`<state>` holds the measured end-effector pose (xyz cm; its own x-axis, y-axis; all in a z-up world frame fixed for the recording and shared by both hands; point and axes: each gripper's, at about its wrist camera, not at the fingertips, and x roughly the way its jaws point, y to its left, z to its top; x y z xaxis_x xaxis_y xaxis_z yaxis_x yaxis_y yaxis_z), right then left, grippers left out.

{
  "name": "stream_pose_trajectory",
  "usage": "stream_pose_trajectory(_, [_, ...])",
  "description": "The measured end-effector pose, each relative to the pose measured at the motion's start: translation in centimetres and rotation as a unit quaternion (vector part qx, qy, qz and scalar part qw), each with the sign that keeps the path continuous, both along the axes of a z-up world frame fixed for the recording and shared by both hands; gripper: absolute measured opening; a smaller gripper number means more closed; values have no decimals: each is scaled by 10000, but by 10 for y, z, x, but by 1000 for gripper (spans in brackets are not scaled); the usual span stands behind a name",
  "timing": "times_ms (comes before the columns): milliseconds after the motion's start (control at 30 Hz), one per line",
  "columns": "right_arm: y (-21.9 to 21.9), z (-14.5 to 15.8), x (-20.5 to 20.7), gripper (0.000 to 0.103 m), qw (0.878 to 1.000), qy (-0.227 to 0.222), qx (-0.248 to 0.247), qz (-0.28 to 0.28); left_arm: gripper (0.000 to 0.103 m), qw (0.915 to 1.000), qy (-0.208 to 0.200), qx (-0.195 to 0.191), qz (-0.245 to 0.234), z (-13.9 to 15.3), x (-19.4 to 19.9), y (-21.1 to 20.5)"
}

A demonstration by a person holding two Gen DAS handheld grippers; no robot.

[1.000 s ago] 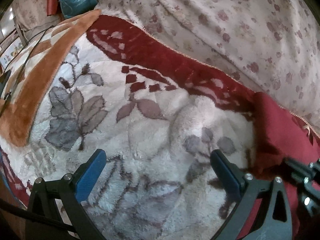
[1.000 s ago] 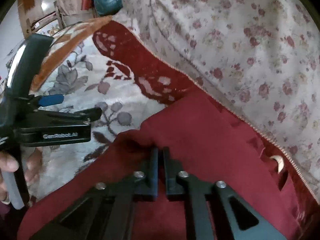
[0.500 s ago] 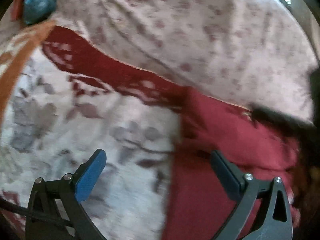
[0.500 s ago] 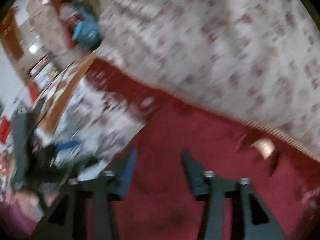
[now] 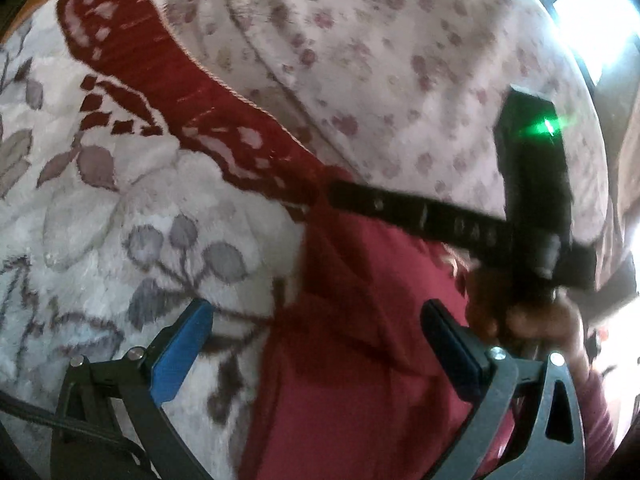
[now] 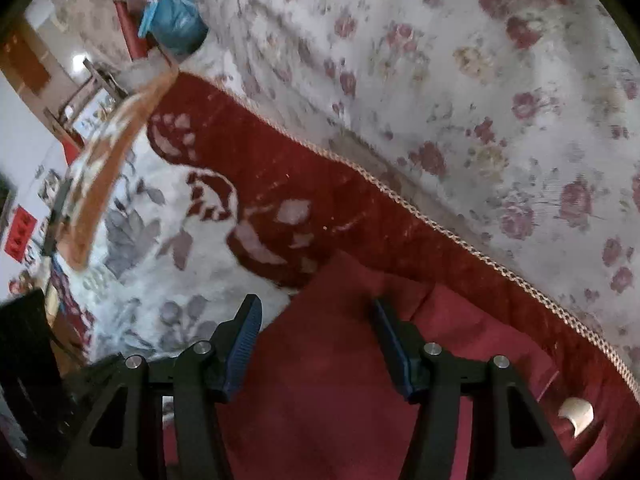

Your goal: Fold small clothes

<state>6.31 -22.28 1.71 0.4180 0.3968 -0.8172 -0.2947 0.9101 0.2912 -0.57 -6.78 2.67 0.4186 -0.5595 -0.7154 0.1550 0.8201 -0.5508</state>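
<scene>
Both tongs open, nothing gripped: left gripper point(image 5: 316, 344) spread wide, right gripper point(image 6: 316, 340) half apart, over the red garment point(image 6: 340, 392) lying flat on the blanket point(image 6: 132, 240) by its red border, probably lining up a fold

Bed surface: plush blanket point(image 6: 132, 280), white ground with grey leaf sprays, a dark red patterned band and an orange border, was spread flat. Along its corded edge lay a pale quilt point(image 6: 460, 80) printed with small red roses. A red garment point(image 6: 340, 380) lay directly on the blanket, creased, overlapping the dark red band.
</scene>
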Motion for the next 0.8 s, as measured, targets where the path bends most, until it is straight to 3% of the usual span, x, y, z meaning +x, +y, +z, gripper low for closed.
stream_pose_trajectory(33, [0, -1, 1, 43, 10000, -16, -9, -8, 103, 10000, -2, -26, 58, -3, 3, -1])
stream_pose_trajectory(67, [-1, -2, 1, 18, 10000, -42, -13, -7, 98, 9999, -43, 13, 119, -4, 5, -2])
stream_pose_trajectory(100, [0, -1, 1, 11, 10000, -64, 16, 17, 94, 9998, -85, 94, 149, -4, 6, -3])
stream_pose_trajectory(167, [0, 2, -1, 5, 9998, -112, 174, 62, 62, 9996, -88, 198, 190, -4, 11, -1])
stream_pose_trajectory(233, [3, 10, -3, 2, 9990, -232, 340, 172, 49, 9996, 33, 37, 278, -6, 14, 10])
stream_pose_trajectory(400, [24, 25, 3, 1, 9980, -518, 233, 291, 43, 9984, 203, -131, 519, -10, 19, 27])
stream_pose_trajectory(500, [13, 28, 5, 2, 9985, -485, 272, 16, 43, 9994, 118, -98, 319, 0, 16, 23])
stream_pose_trajectory(533, [7, 30, 3, 6, 9983, -505, 306, 20, 47, 9996, 70, -94, 271, 3, 15, 21])
stream_pose_trajectory(633, [-9, 29, -4, 62, 9988, -447, 188, 6, 69, 9997, -189, -109, 121, 17, 4, 16])
stream_pose_trajectory(667, [-13, 27, -4, 63, 9990, -402, 213, -20, 76, 9996, -251, -153, 28, 20, 1, 12])
stream_pose_trajectory(800, [-26, 6, 1, 63, 9992, -15, 397, -45, 80, 9990, -194, -152, -374, 13, -6, -10])
